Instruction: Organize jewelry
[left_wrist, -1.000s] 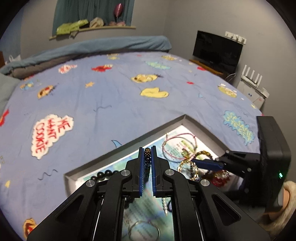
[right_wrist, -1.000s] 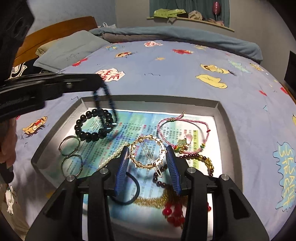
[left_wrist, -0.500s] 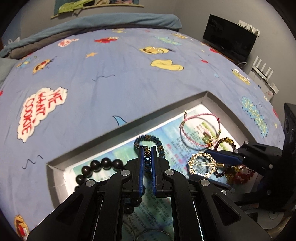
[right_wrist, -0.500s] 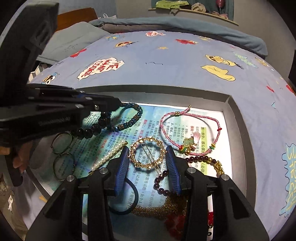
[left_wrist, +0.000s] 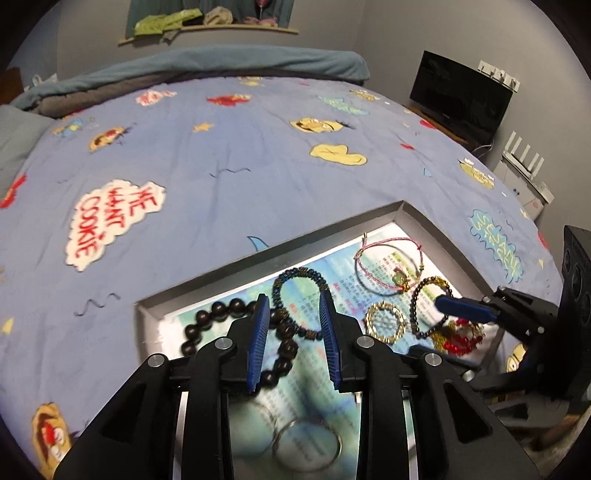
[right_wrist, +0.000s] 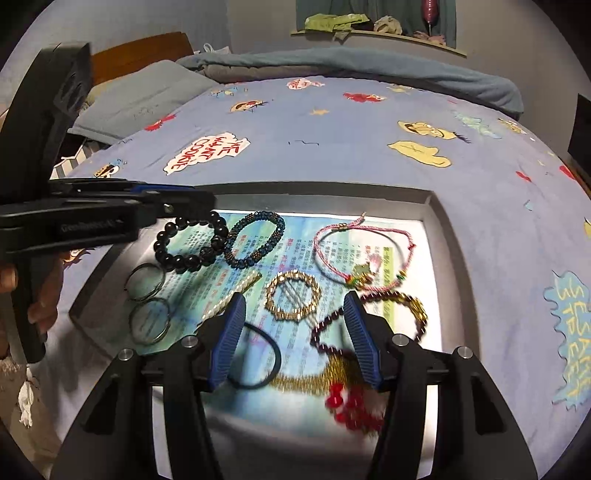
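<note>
Blue bead bracelet (left_wrist: 297, 302) in tray (left_wrist: 207, 291), btwn opening left hand-held gripper (left_wrist: 293, 345) pads, untouched

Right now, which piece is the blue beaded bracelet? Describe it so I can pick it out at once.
Start at the grey tray on the cartoon bedspread and look along its far edge. There, the blue beaded bracelet lies flat on the printed liner, touching the black bead bracelet on its left. It alone has small dark-blue beads with gold bands; its neighbour's beads are large and plain black.
</note>
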